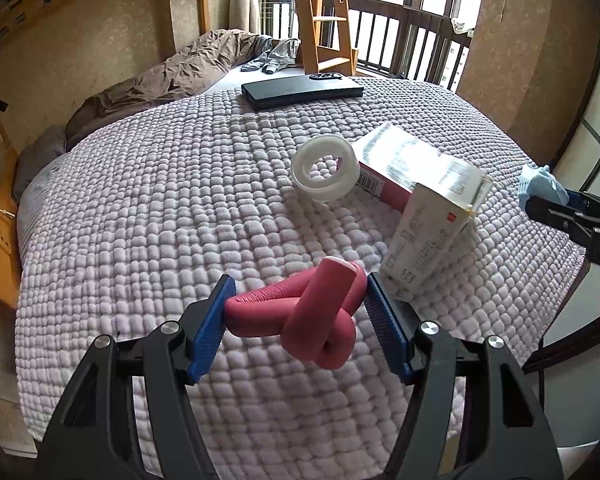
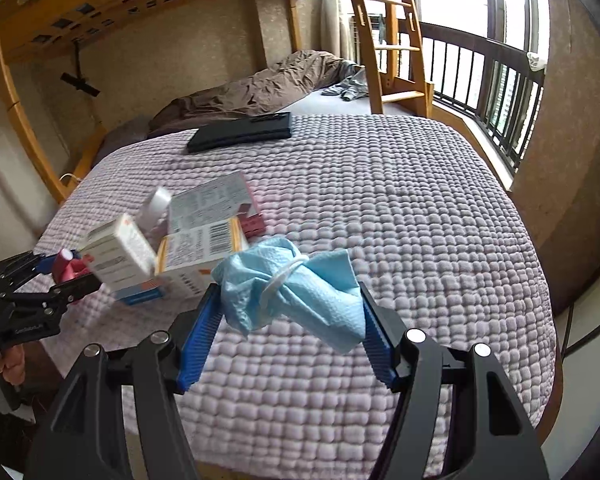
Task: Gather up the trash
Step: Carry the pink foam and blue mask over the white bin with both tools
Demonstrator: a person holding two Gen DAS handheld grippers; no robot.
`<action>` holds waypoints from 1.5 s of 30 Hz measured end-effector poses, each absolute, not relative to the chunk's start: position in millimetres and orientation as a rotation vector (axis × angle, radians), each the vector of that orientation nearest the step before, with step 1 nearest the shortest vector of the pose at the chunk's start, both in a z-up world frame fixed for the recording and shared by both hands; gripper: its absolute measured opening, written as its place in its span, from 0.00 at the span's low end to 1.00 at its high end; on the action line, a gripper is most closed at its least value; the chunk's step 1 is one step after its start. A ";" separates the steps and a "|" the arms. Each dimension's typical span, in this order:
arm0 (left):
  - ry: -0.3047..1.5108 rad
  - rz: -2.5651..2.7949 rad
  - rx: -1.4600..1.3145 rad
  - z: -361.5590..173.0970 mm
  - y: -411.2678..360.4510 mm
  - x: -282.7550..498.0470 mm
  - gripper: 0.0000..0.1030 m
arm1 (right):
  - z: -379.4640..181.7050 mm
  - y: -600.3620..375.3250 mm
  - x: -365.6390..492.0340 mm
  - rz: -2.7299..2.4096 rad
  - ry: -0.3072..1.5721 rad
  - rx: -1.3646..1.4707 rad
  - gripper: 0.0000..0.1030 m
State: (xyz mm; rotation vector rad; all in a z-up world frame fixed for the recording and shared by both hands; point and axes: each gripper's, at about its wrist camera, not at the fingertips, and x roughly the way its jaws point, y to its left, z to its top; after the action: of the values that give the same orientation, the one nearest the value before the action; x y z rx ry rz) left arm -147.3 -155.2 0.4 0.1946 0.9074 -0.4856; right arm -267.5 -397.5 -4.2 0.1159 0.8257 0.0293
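Note:
My left gripper (image 1: 296,304) is shut on a knotted red foam tube (image 1: 304,316) and holds it above the lilac quilt (image 1: 160,200). My right gripper (image 2: 290,304) is shut on a crumpled light blue face mask (image 2: 300,292) with a white ear loop. On the quilt lie a white tape ring (image 1: 325,168), a pink-sided flat box (image 1: 396,164) and a white carton (image 1: 432,236) that leans beside the left gripper. In the right wrist view the cartons (image 2: 196,248) lie left of the mask, and the left gripper (image 2: 60,276) with the red tube shows at the far left.
A black flat case (image 1: 300,90) lies at the far end of the quilt with a small dark object behind it. A brown duvet (image 1: 160,76) is bunched along the wall. A wooden ladder (image 1: 324,16) and a dark railing (image 2: 492,80) stand by the window.

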 end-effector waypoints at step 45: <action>0.917 -0.577 0.234 20.7 -156.0 -234.8 0.65 | 9.2 -328.9 -358.5 0.226 0.869 0.091 0.62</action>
State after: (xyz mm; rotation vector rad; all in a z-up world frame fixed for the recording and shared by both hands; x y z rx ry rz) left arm -234.8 -156.0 20.7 0.2338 0.9170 -0.5765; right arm -358.5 -328.9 9.2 0.0908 0.8695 0.2258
